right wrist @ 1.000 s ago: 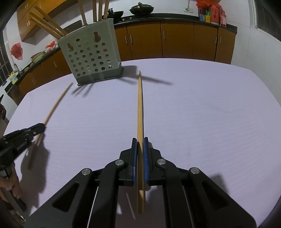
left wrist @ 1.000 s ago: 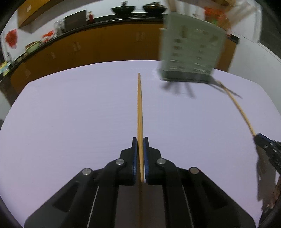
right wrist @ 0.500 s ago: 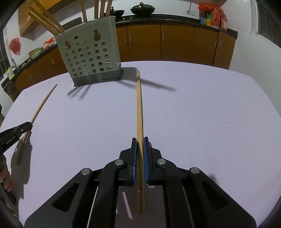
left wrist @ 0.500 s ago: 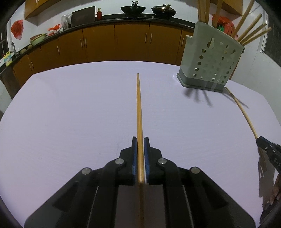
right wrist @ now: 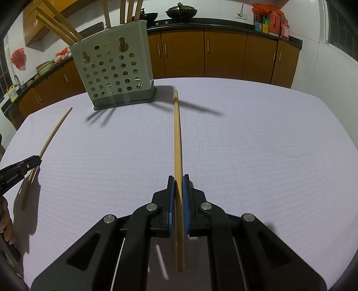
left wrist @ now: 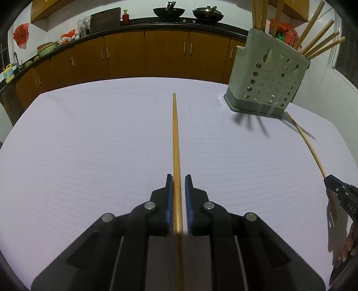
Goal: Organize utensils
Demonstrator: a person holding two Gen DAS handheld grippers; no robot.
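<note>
My left gripper (left wrist: 178,179) is shut on a wooden chopstick (left wrist: 175,134) that points forward over the white table. My right gripper (right wrist: 176,179) is shut on another wooden chopstick (right wrist: 177,134), also pointing forward above the table. A grey perforated utensil holder (left wrist: 267,82) with several chopsticks standing in it sits at the far right in the left wrist view and at the far left in the right wrist view (right wrist: 115,76). The right gripper's chopstick (left wrist: 306,143) shows at the right edge of the left wrist view; the left gripper's chopstick (right wrist: 48,143) shows at the left of the right wrist view.
The white table (left wrist: 89,145) has a rounded far edge. Behind it run orange kitchen cabinets (left wrist: 156,56) under a dark counter with pans (left wrist: 169,10). A hand (right wrist: 6,226) holds the other gripper at the left edge of the right wrist view.
The left gripper has swung so the holder moved right and farther in its view. The right gripper has moved slightly closer to the holder. Both stay shut on their chopsticks.
</note>
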